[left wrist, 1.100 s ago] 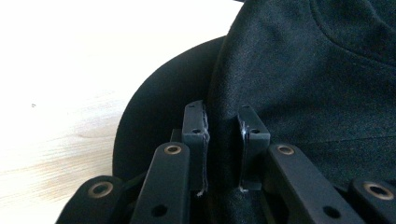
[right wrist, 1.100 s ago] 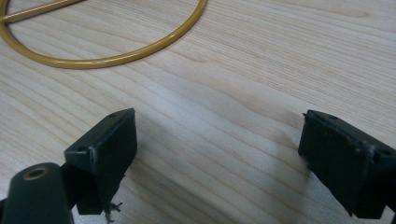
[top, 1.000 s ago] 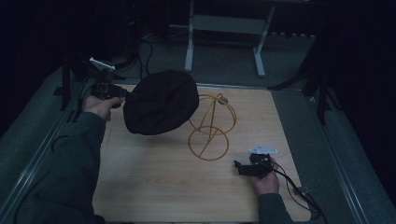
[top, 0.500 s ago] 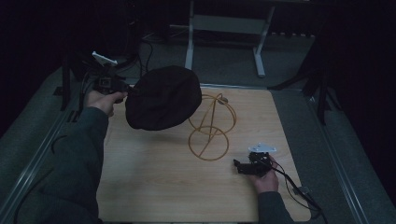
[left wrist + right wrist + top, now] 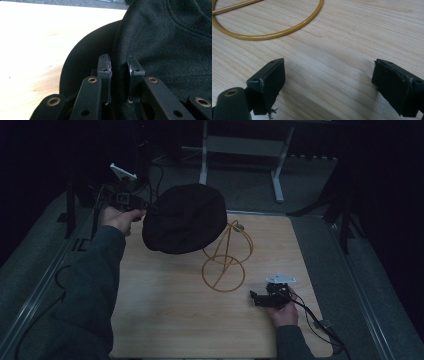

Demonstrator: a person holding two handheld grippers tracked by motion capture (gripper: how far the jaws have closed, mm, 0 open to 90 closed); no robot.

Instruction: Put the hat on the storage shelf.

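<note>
Hat [image 5: 184, 218] edge pinched in left tool [image 5: 119, 75], apparently airborne.

wooden table [image 5: 165, 320]: wire stand [image 5: 225, 262] (yellow) on it

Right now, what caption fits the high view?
Left gripper lifts a black hat beside the gold wire stand.
</note>
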